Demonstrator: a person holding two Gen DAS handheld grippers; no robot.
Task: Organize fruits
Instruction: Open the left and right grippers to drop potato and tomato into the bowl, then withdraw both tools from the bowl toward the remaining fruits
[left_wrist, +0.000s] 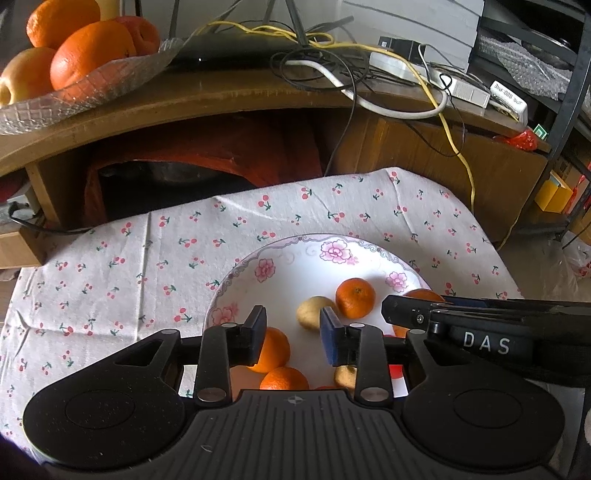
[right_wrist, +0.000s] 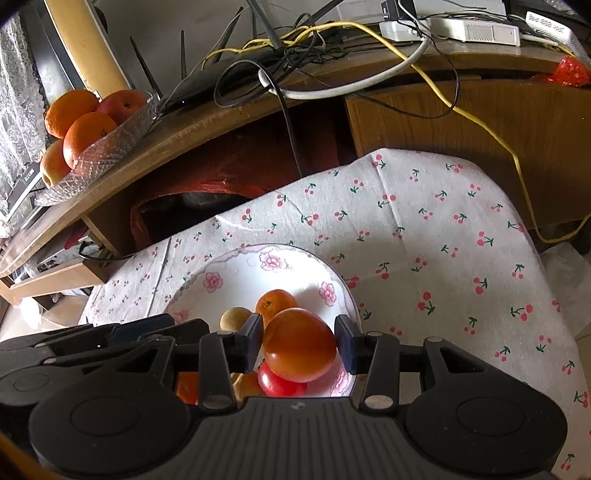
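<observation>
A floral plate (left_wrist: 258, 254) sits on the cherry-print cloth and holds tangerines (left_wrist: 355, 298) and small yellow fruits (left_wrist: 312, 312). My left gripper (left_wrist: 294, 334) hovers low over the plate, open, with nothing between its fingers; one tangerine (left_wrist: 275, 349) lies just under the left finger. In the right wrist view my right gripper (right_wrist: 300, 341) is shut on an orange-red round fruit (right_wrist: 299, 354), held above the plate (right_wrist: 229, 258). Below it lie a red fruit (right_wrist: 277, 382), a tangerine (right_wrist: 275, 301) and a yellow fruit (right_wrist: 234, 318). The right gripper's body (left_wrist: 480, 325) shows at the plate's right side.
A glass dish (left_wrist: 92, 92) with large oranges and apples stands on the curved wooden shelf (left_wrist: 240, 96) behind the table. Tangled cables, a power strip (left_wrist: 469, 92) and a router clutter the shelf. The cloth (right_wrist: 443, 258) drops off at the far and right table edges.
</observation>
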